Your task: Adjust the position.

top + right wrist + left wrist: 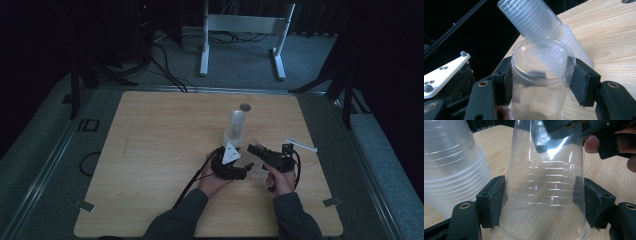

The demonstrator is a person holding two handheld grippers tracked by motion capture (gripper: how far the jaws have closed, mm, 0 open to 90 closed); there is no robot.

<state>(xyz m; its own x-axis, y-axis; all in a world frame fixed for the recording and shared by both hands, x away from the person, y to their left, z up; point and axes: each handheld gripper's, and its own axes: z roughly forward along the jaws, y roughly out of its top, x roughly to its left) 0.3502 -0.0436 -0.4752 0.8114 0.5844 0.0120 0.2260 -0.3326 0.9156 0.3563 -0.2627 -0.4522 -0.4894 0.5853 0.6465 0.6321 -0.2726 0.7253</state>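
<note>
Item: clear plastic cup, inverted, desk centre-right, clasped by left gripper near rim and right gripper near base. Cup stack at twelve o'clock. Separation seemingly done; placement pending.

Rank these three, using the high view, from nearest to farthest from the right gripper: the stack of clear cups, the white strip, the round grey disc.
From the right gripper:
1. Stack of clear cups, just up and left, beside the gripper.
2. White strip, to its right, near the table edge.
3. Round grey disc, at the table's far edge, beyond the stack.
</note>
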